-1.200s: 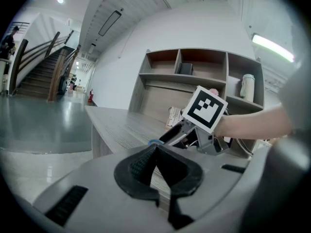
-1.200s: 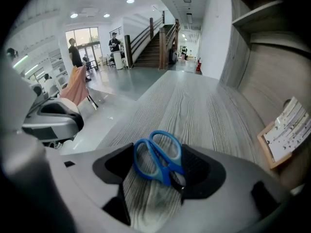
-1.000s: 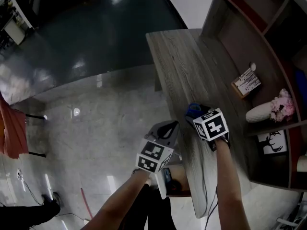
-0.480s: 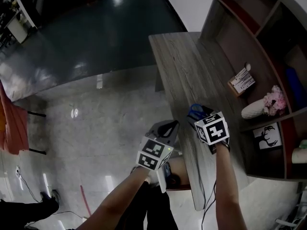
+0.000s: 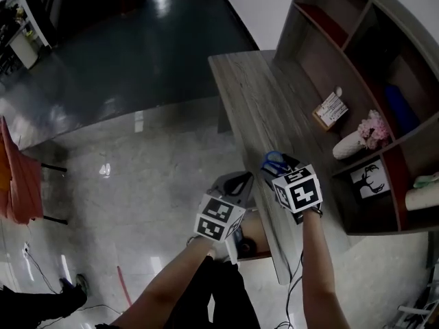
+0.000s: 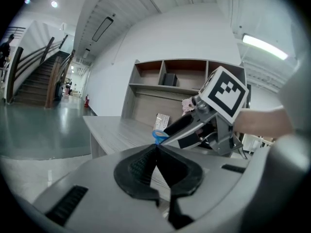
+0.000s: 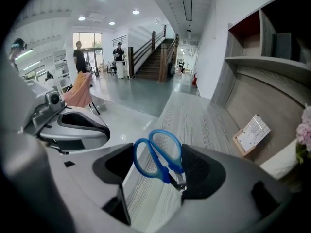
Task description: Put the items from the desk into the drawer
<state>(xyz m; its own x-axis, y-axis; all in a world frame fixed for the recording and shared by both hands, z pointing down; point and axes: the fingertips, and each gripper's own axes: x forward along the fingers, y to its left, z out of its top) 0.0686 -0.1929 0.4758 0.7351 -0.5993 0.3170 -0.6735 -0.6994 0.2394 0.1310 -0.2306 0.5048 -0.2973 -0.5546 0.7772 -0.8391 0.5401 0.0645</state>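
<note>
The blue scissors (image 7: pixel 164 171) are gripped by the right tongs (image 7: pixel 160 170), with the two handle loops standing up between the jaws and the metal end lying against the right jaw. The jaws are set wide, one pressed to each side of the handles. In the head view these tongs are held above the near part of the grey wood-grain counter (image 5: pixel 260 94), tilted downward, and a loop of the scissors is seen at their far tip. The left tongs (image 6: pixel 155 152) are clenched, the dark pads met at the tips with nothing between them; in the head view they are held just left of the counter's edge, over the glossy floor (image 5: pixel 137 177), near the right tongs but apart from them. Along the counter's right side a brown shelf (image 5: pixel 322 53) is stood. On the counter by it a small printed card (image 5: pixel 330 110) is propped, and nearer, a white vase (image 5: pixel 348 144) with pink flowers (image 5: pixel 372 125) is laid on its side.
</note>
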